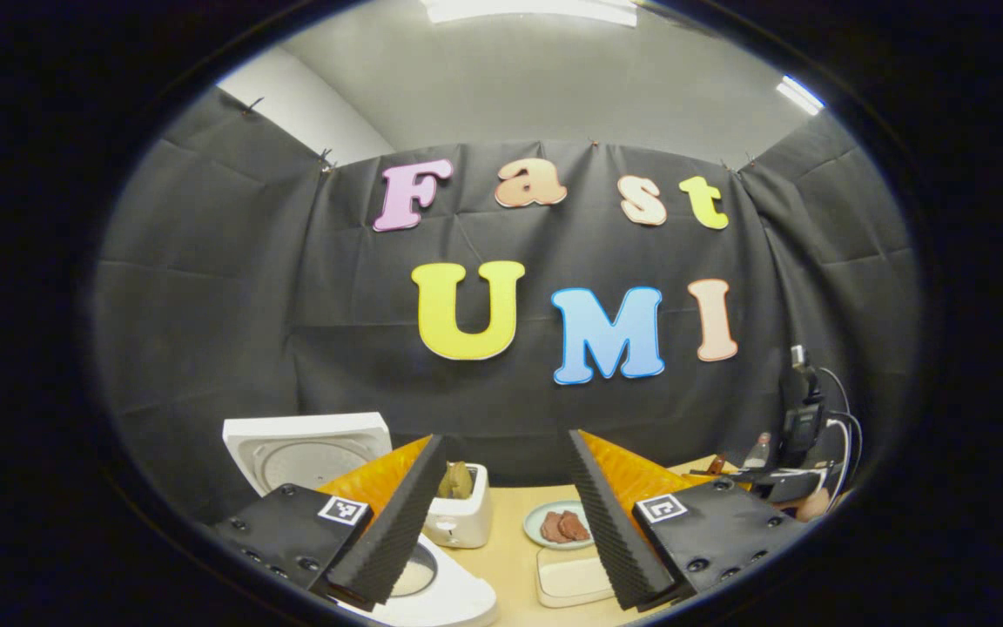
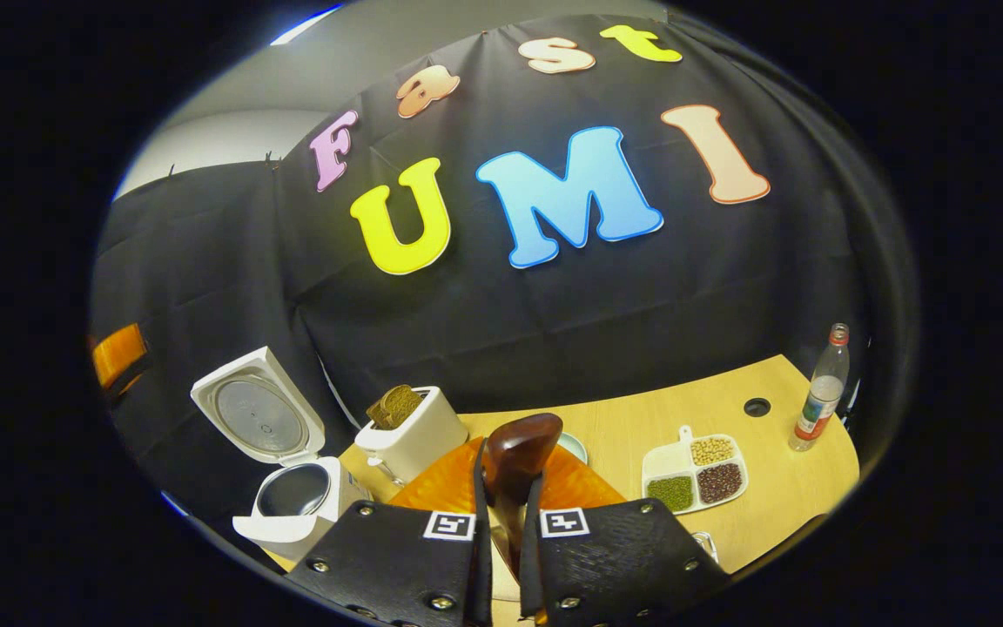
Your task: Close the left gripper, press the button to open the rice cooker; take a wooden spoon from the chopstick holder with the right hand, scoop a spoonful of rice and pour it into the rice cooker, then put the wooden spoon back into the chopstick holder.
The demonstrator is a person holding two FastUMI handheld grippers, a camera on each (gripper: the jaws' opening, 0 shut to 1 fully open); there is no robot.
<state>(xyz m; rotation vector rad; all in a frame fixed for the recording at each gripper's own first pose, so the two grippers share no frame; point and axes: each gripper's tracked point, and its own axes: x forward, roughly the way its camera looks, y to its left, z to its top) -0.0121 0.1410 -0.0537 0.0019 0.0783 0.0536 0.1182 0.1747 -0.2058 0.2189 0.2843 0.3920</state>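
Now one wooden spoon (image 2: pixel 514 461), one rice cooker (image 2: pixel 292 470).

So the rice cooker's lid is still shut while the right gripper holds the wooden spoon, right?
Not quite: the rice cooker has its lid swung up and open, as the right gripper view shows. The right gripper does hold the wooden spoon.

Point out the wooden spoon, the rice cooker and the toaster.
wooden spoon (image 2: pixel 521 455): right gripper view, on its bowl above the jaws.
rice cooker (image 2: pixel 259 425): right gripper view, on the raised lid's inner face.
toaster (image 2: pixel 414 444): right gripper view, on its front wall.
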